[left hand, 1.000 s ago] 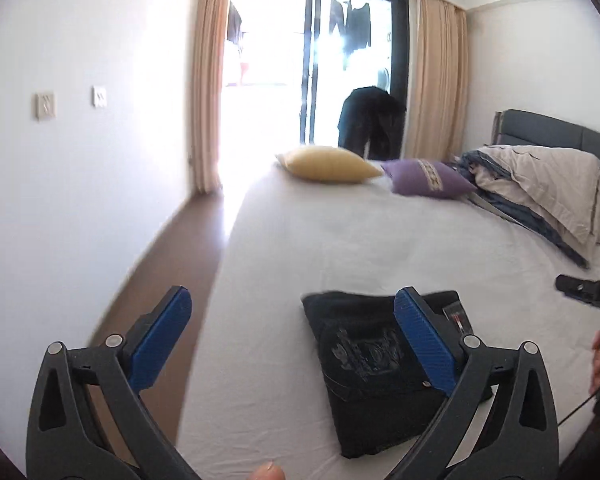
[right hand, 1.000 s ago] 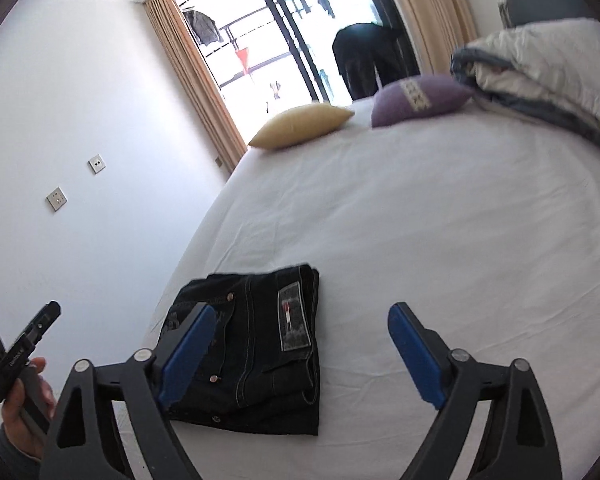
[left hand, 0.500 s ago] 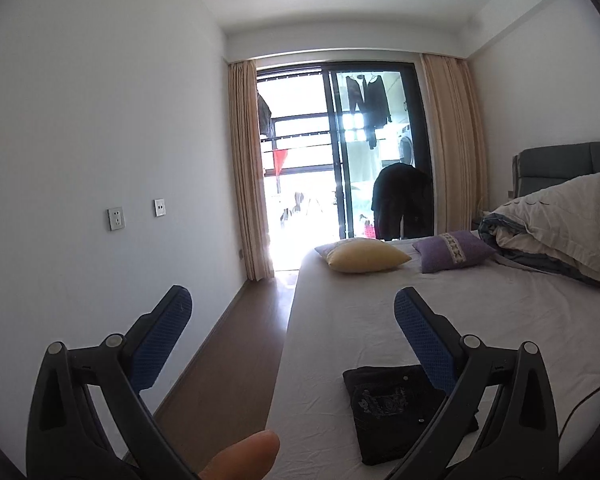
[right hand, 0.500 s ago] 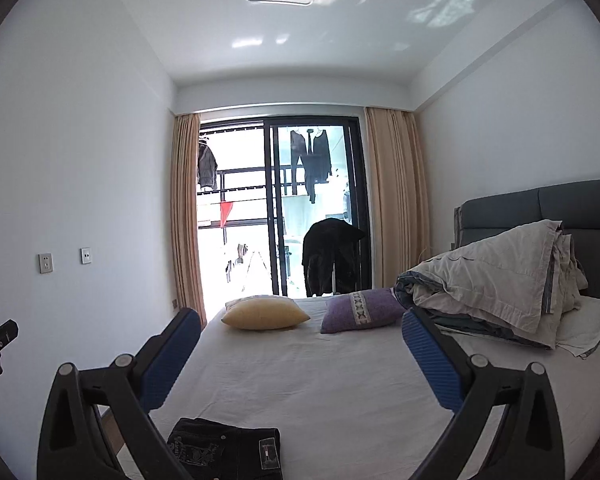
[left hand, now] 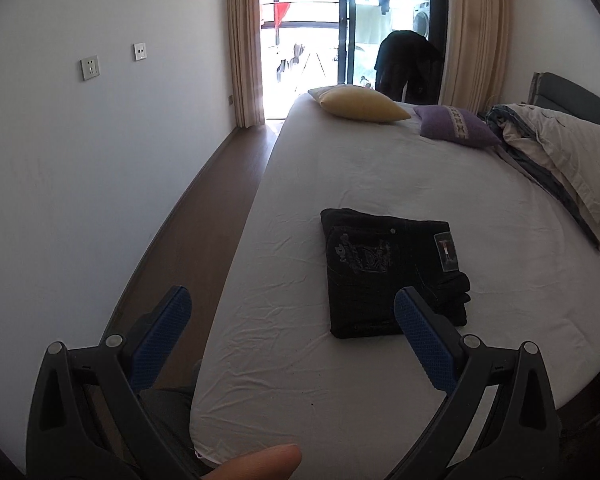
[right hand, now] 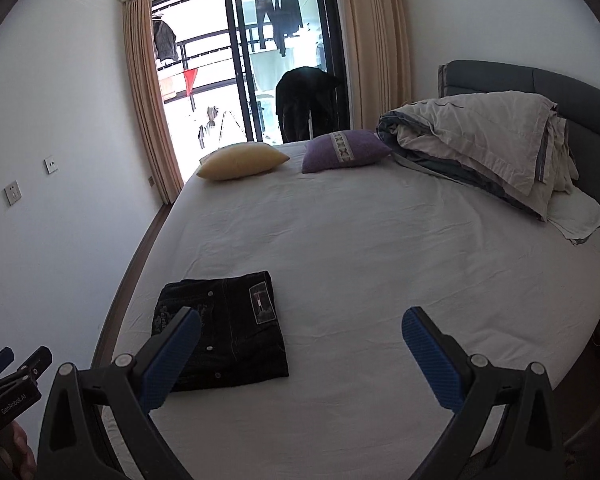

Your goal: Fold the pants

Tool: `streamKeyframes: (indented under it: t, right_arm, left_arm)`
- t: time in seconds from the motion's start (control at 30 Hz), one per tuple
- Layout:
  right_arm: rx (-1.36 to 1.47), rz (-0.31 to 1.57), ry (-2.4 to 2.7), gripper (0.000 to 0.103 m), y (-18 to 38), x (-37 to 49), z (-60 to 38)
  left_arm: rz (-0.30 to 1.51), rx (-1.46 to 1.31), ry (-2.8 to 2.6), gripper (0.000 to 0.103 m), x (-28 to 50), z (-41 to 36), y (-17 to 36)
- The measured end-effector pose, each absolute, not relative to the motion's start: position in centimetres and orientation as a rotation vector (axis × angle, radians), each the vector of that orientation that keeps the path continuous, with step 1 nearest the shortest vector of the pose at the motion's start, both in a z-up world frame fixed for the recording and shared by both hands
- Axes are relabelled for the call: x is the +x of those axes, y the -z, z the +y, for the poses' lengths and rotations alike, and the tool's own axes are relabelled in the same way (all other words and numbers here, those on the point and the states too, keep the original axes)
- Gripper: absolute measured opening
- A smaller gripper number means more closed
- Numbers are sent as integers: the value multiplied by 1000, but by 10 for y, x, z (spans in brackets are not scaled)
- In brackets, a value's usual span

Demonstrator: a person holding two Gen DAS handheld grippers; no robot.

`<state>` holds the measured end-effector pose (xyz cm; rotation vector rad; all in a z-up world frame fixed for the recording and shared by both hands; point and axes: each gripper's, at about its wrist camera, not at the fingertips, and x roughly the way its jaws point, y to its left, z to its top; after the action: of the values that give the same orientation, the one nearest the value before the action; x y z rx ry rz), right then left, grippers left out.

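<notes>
Dark folded pants [left hand: 384, 272] lie in a compact rectangle on the white bed [left hand: 380, 176], near its left edge; they also show in the right wrist view [right hand: 224, 336]. My left gripper [left hand: 292, 340] is open and empty, held back from the pants above the bed's near corner. My right gripper [right hand: 300, 352] is open and empty, above the bed just right of the pants. The left gripper also shows at the lower left of the right wrist view [right hand: 12, 380].
A yellow pillow [left hand: 360, 104] and a purple pillow [left hand: 456, 126] lie at the far end. A bundled duvet [right hand: 484, 140] sits by the grey headboard [right hand: 560, 84]. Wooden floor [left hand: 204, 220] and a white wall run along the bed's left.
Both grippers tilted up toward the window and ceiling half a second ago, then came back down. They are now farther back from the pants than a second ago. The pants have not moved.
</notes>
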<state>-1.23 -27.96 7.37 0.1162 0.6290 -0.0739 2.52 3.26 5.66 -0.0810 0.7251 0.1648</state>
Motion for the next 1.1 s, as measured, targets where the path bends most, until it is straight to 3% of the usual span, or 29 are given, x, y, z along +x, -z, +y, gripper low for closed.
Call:
streamKeyframes:
  t: [0.3,1.1]
  right_arm:
    - [65,753,32,103,-43,-10,-253]
    - [26,805,-7,103,-32,-8,-233]
  left_arm:
    - [798,-72,-133,103,48,19,-22]
    - [858,-71,-111,103,68,19,-14]
